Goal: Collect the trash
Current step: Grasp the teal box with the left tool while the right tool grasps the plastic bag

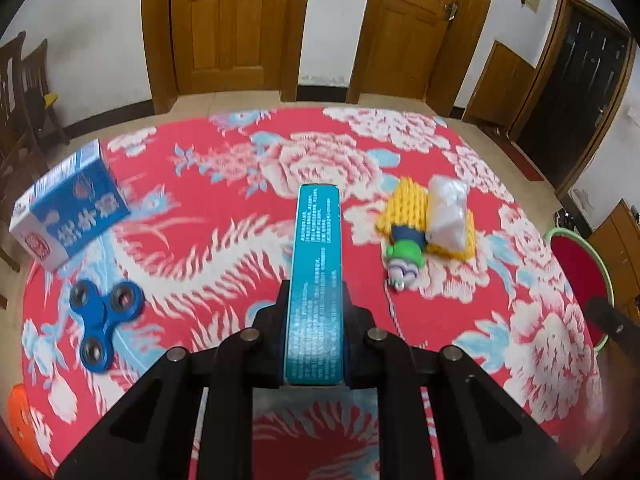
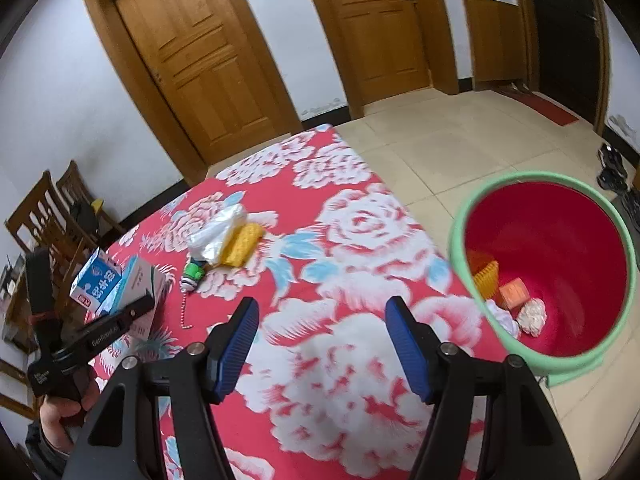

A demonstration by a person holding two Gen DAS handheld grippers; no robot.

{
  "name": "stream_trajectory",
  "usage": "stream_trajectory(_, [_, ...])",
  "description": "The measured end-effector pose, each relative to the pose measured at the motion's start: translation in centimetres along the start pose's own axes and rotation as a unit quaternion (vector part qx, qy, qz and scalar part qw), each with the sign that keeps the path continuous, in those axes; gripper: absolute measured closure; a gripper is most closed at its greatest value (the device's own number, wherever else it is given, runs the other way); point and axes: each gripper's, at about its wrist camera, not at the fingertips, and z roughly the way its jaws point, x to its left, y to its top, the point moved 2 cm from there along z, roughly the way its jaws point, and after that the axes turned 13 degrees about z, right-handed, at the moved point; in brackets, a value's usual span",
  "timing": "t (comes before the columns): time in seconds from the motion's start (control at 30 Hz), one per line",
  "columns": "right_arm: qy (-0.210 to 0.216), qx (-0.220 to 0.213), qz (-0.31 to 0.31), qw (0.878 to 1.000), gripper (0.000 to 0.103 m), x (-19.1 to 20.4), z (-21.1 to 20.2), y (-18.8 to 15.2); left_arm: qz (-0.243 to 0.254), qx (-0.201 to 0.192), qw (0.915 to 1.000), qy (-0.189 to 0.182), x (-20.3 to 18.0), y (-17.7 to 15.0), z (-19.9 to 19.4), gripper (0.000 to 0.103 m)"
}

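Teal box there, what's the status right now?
Left gripper shut on teal box. Right gripper open, empty. Bin beside table, nothing blocking.

Walls: we see white plaster (image 2: 52, 92) with a dark baseboard.
Doors: two wooden doors (image 1: 226, 24) side by side.
Floor: beige tiles (image 2: 452, 136).
Furniture: wooden chairs (image 2: 44, 216) against the left wall.

The right gripper (image 2: 322, 344) is held wide open above the red flowered cloth (image 2: 352, 240). The red bin (image 2: 560, 248) is seen right of the cloth, with scraps inside. A white plastic bag (image 2: 214, 232) is laid on the cloth.
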Motion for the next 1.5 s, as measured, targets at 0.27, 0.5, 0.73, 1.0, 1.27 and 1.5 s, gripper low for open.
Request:
stream_trajectory(0.27, [0.005, 0.015, -0.039, 0.999, 0.035, 4.4, 2.9, 0.6, -0.024, -0.019, 0.9994, 0.015, 2.1, 1.2, 0.3, 0.085])
stream_trajectory(0.5, [0.012, 0.029, -0.061, 0.998, 0.035, 7.7, 5.9, 1.2, -0.041, -0.016, 0.9987, 0.025, 3.4, 0.8, 1.1, 0.085])
stream_trajectory(0.73, [0.015, 0.041, -0.067, 0.997, 0.035, 10.1, 9.2, 1.6, -0.052, -0.014, 0.9983, 0.022, 4.0, 0.4, 1.4, 0.085])
stream_trajectory(1.0, [0.012, 0.056, -0.056, 0.997, 0.047, 10.4, 11.6, 1.8, -0.057, -0.013, 0.998, 0.022, 4.3, 0.3, 1.5, 0.085])
stream_trajectory(1.27, [0.017, 0.054, -0.052, 0.997, 0.067, 9.9, 11.6, 2.0, -0.056, -0.013, 0.9981, 0.021, 4.3, 0.2, 1.4, 0.085])
stream_trajectory(1.5, [0.023, 0.038, -0.039, 0.998, 0.069, 9.1, 10.2, 2.3, -0.057, -0.016, 0.998, 0.023, 4.3, 0.3, 1.2, 0.085])
